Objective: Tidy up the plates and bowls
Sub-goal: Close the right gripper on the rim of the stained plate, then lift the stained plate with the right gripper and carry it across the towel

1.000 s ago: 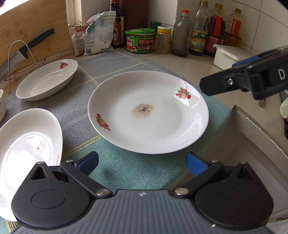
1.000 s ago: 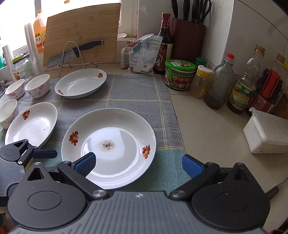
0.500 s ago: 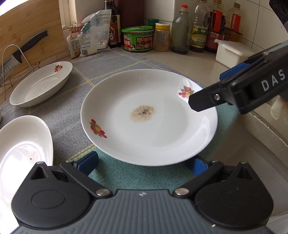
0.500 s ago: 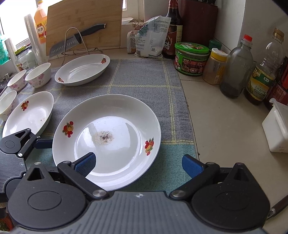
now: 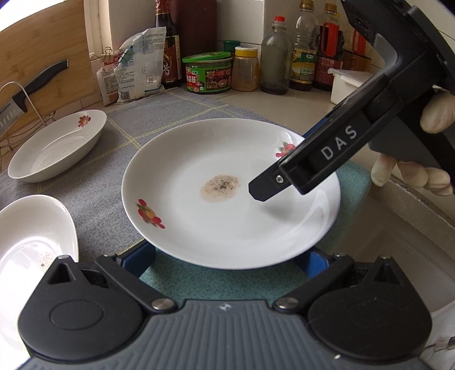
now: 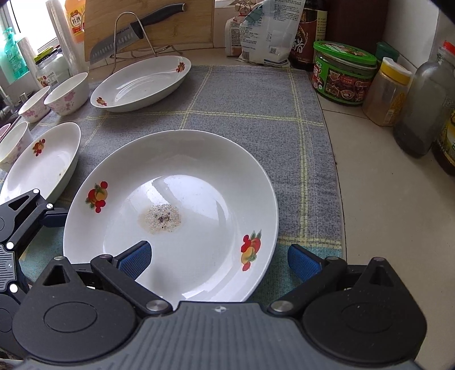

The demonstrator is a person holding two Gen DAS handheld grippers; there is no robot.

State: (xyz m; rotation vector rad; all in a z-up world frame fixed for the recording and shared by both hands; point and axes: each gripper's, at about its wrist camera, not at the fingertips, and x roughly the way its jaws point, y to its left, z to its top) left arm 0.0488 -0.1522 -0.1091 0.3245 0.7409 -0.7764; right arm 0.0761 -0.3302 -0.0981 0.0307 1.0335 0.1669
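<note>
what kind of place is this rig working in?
Most likely a home kitchen counter: sauce bottles along a tiled wall, a knife on a rack by a cutting board, used plates on a cloth.

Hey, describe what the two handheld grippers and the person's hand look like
Both grippers are black plastic with a ribbed grey body plate, rounded linkage arms with silver pivot screws, and blue textured pads on the fingers. The right gripper, seen from the left wrist camera, carries white "DAS" lettering along one finger. The hand gripping it wears a light-coloured glove. No cables show.
</note>
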